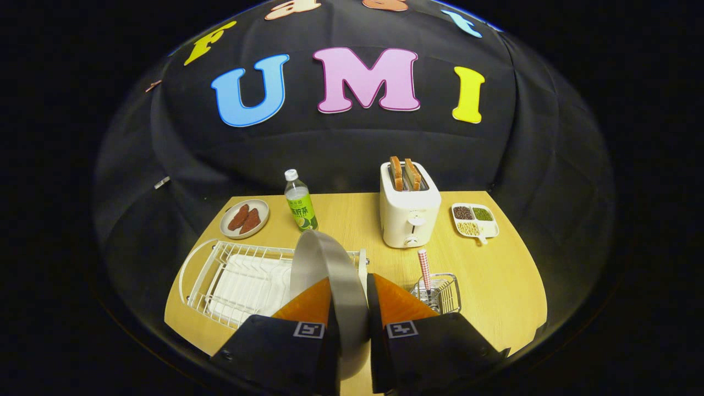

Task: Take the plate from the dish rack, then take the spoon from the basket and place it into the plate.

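Gripper view: the tongs (348,297) are closed on the round grey metal plate (330,275), both fingers pressing its faces, so it stands edge-on just above the white wire dish rack (231,280) on the pale wooden counter (495,286); judged lifted out, not yet set down. The spoon with a red-checked handle (424,268) stands upright in the small wire basket (440,292), just right of the fingers, probably next.
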